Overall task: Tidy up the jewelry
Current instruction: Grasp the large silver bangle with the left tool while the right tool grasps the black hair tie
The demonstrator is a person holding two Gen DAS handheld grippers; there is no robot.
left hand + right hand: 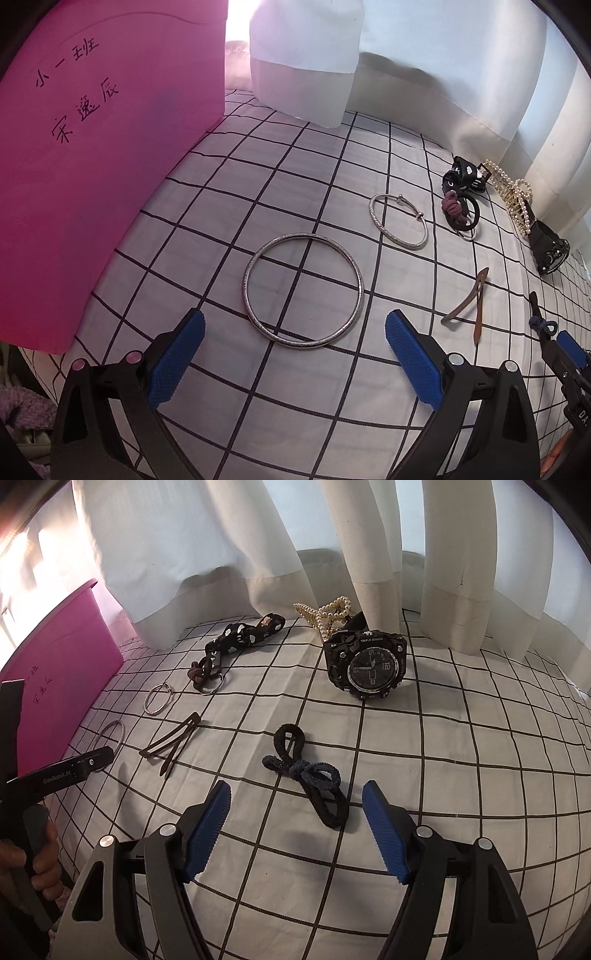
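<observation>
A large silver bangle lies flat on the checked sheet, just beyond my left gripper, whose blue pads stand open and hold nothing. A thinner silver bracelet rests farther right. In the right wrist view a dark knotted hair tie lies right before my right gripper, its jaws open and apart from the tie. A black wristwatch sits behind it. A brown V-shaped hair clip lies to the left.
A pink box with handwritten characters stands at the left edge of the bed. White curtains hang along the back. A black patterned strap, a pearl claw clip and a hair-tie bundle lie near the curtain. A hand grips the left tool.
</observation>
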